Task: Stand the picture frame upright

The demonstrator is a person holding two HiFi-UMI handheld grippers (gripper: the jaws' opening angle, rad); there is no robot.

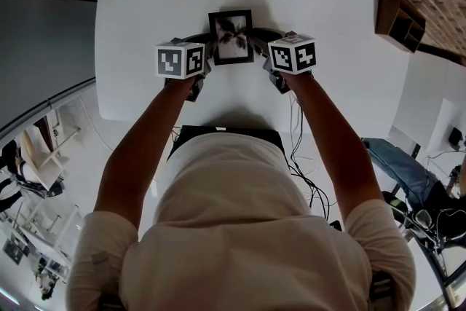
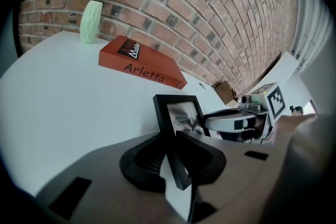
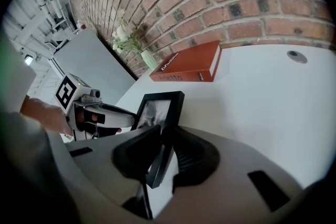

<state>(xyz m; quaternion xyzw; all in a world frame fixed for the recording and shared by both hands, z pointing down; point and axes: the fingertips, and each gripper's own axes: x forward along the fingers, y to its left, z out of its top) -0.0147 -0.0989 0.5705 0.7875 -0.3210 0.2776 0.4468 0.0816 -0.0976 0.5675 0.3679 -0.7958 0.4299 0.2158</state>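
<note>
Picture frame stood nearly upright at mid-table; left gripper clamped its left edge, right gripper its right edge, apparently firmly, steadying both sides against tipping.

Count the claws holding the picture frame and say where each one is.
2. The left claw grips the picture frame at its left edge, the right claw at its right edge, as the head view shows. No others seem hidden.
</note>
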